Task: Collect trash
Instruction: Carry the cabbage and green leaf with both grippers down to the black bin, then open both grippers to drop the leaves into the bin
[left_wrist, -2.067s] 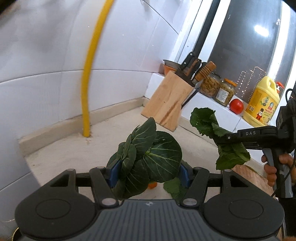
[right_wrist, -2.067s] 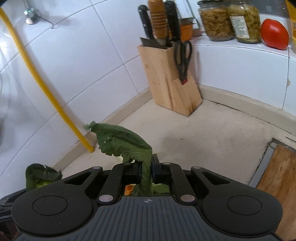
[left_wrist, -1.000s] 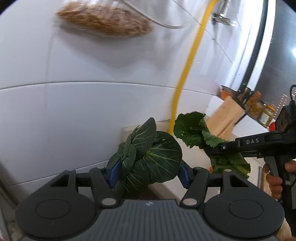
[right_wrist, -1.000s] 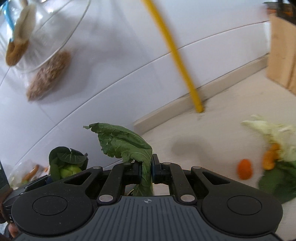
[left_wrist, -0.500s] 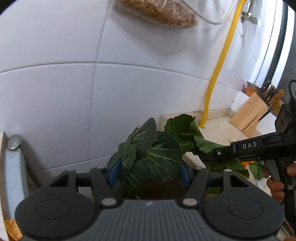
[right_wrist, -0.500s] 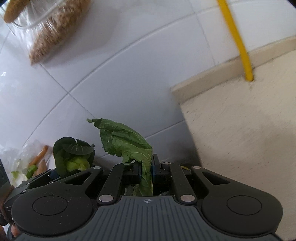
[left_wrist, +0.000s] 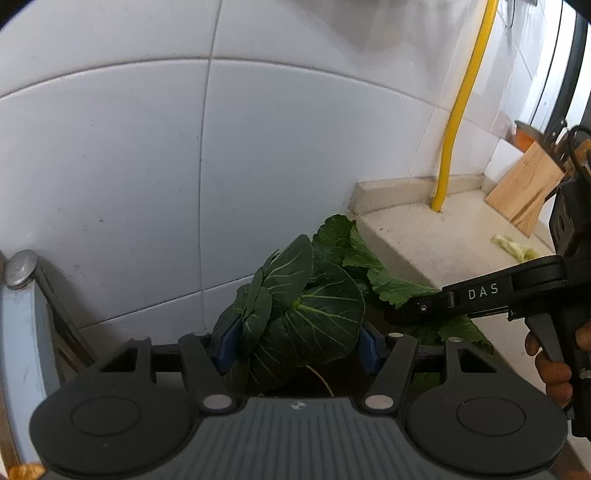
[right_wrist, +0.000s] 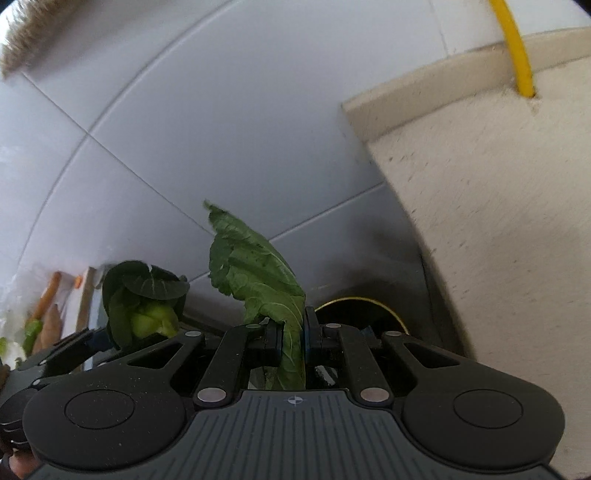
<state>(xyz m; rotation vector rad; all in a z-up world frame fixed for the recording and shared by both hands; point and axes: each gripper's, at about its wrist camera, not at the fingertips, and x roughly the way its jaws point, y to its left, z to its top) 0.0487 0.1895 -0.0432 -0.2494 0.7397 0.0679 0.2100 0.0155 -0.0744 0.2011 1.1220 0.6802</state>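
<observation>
We've got greens in both hands right now. Our left gripper (left_wrist: 297, 345) has its blue pads set fairly wide and pressed against a bunch of dark round leaves (left_wrist: 303, 314), a little rosette with pale veins that fills the gap between them. Our right gripper (right_wrist: 291, 341) is pinched down narrow on a single crinkly leaf (right_wrist: 255, 273), which sticks up past the fingertips and curls at the tip.

Taking the beige countertop (left_wrist: 436, 236) as the landmark: both bundles hang off its end, out past the edge and lower than its surface, in front of the white wall tiles (left_wrist: 129, 166). The right gripper's leaf lies just beside the rosette, on the counter side of it. A yellow pipe (left_wrist: 454, 122) comes down into the back of that countertop, and a wooden knife block (left_wrist: 524, 184) leans further along it. A pale green scrap (left_wrist: 513, 249) sits on the counter near the block. Below the counter's end, under the right gripper, we can see a dark round opening with a yellow rim (right_wrist: 369, 302), can't tell what it is.
</observation>
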